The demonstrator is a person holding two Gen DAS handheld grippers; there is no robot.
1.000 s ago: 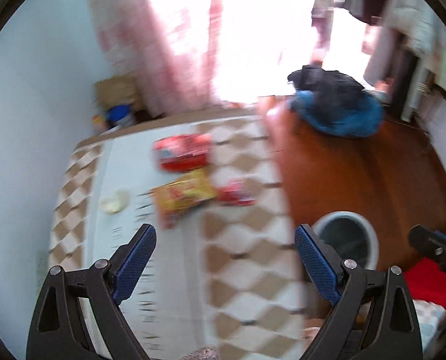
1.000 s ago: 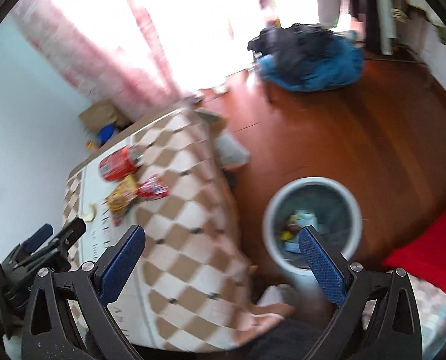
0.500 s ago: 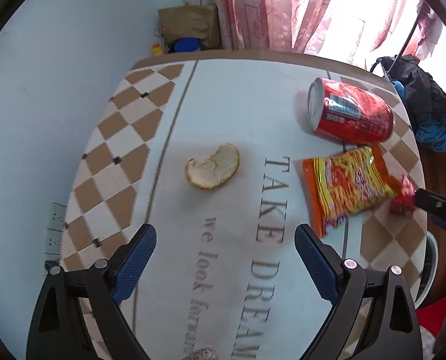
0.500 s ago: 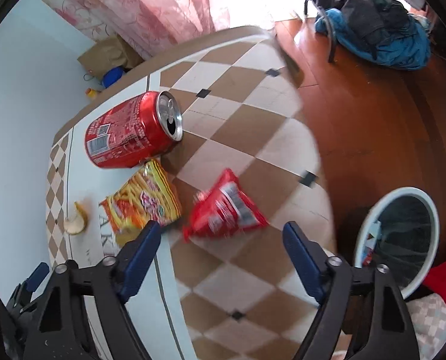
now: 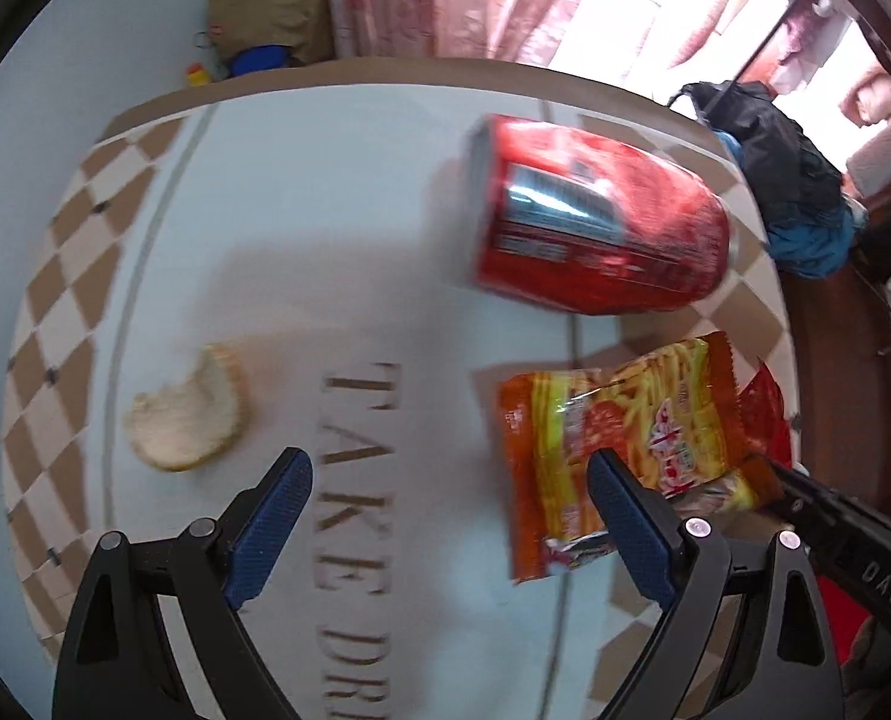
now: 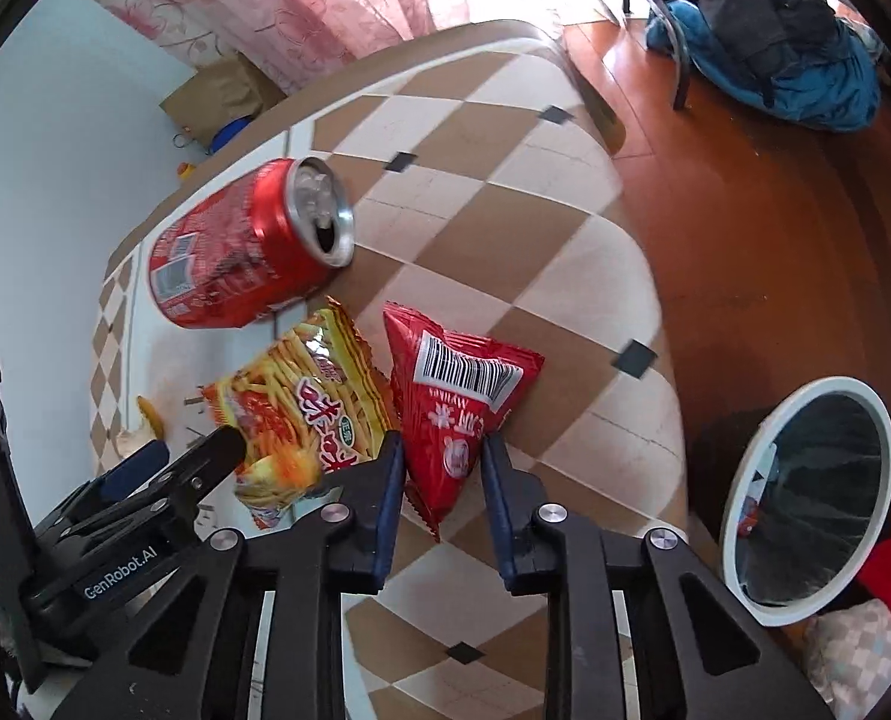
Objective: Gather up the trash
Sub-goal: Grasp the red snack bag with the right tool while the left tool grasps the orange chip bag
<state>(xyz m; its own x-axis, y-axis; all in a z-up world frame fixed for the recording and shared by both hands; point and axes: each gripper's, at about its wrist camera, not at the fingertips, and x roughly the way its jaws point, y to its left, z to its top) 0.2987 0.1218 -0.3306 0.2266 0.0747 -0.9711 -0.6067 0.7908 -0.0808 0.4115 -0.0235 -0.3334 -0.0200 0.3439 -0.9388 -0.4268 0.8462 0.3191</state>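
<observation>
1. Our right gripper (image 6: 442, 459) straddles the red packet (image 6: 457, 402), jaws half-closed, not yet pinching; we squeeze low on its tail.
2. Left gripper (image 5: 445, 501) is spread, empty; orange packet (image 5: 619, 444) just right.
3. Can (image 6: 247, 246) beyond; bin (image 6: 802, 501) right.

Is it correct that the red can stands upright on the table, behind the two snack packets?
Not quite. The red can lies on its side, its opened top facing the floor side; the right wrist view shows this. It is indeed behind the orange packet and red packet.
</observation>
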